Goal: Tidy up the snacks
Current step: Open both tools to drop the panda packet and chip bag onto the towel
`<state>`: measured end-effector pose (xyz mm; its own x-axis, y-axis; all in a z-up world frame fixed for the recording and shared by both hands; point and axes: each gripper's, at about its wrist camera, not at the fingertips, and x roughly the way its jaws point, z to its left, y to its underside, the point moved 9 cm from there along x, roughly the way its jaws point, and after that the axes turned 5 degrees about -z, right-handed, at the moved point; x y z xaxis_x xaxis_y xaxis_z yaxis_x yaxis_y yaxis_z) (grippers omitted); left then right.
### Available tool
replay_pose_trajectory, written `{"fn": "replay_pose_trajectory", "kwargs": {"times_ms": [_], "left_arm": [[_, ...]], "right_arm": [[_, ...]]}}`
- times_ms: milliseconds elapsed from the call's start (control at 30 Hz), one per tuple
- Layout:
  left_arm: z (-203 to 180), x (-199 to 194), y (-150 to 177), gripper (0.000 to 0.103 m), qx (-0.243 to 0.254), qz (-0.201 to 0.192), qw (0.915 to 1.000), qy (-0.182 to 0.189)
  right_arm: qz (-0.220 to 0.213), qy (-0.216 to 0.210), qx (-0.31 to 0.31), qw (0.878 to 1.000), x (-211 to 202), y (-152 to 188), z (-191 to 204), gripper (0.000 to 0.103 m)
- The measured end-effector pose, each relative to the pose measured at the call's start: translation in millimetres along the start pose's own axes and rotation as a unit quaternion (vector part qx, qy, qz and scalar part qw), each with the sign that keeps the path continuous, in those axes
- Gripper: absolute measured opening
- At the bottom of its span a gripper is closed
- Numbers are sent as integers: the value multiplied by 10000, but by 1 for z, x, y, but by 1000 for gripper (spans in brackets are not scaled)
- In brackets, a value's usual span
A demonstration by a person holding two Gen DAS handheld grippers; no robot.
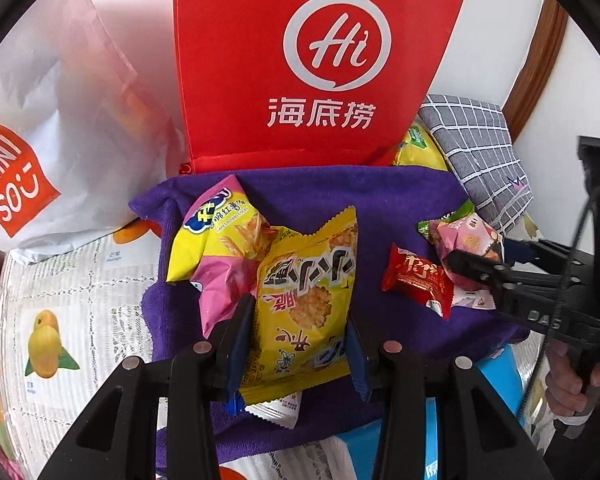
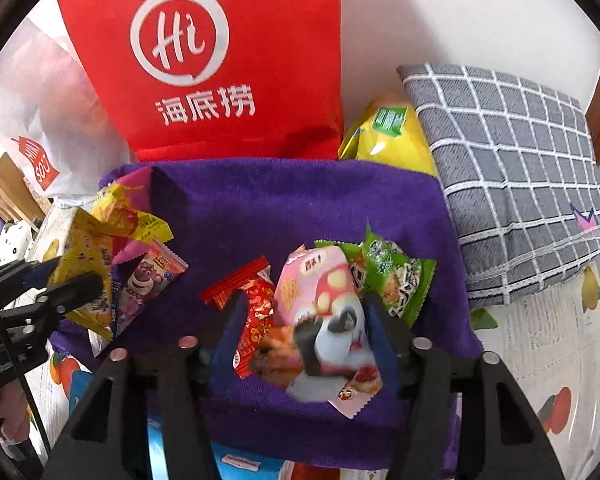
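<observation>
Snacks lie scattered on a purple towel [image 1: 380, 200] spread over the counter, in front of a red bag [image 1: 316, 60].

Left wrist view: the left gripper [image 1: 296, 344] has its fingers pressed against both sides of a yellow cracker packet [image 1: 304, 304], gripping it. A pink and yellow packet [image 1: 220, 240] overlaps its top edge and could be dragged along if it is lifted.

Right wrist view: the right gripper [image 2: 304, 340] straddles a pink packet [image 2: 324, 320], its fingers spread and seemingly clear of it, so it looks unheld. A red packet [image 2: 252, 308] and a green packet [image 2: 396, 276] crowd both sides; closing here may pinch a neighbour too.
</observation>
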<state>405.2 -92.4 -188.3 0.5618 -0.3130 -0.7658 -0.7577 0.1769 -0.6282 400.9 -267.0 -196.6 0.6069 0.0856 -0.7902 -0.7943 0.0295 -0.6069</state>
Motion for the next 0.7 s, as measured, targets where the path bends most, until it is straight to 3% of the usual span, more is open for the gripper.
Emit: {"fn": "replay_pose_trajectory", "kwargs": {"times_ms": [267,333,367,400,500,700], "left_arm": [[-1,9,1,41,-121,57,9997,200],[0,9,0,50,-210,64,9994,249],[0,8,-1,66,-234,55,9993,286],[0,7,-2,76,-242,20,9993,292],[-2,-1,-6,76,-180,-180,9994,251],[-6,-15,-6,76,-205,-222,9989,358]], "right_arm": [[-271,75,80,9996,-29,-4,-3,70],[-316,90,104,9994,-35,-3,-3,70],[-325,95,109,9994,-37,-3,-3,70],[-333,106,108,9993,-40,-1,-3,70],[-361,123,110,9992,-46,1,-3,70],[-307,149,226,9992,-56,12,-4,70]]}}
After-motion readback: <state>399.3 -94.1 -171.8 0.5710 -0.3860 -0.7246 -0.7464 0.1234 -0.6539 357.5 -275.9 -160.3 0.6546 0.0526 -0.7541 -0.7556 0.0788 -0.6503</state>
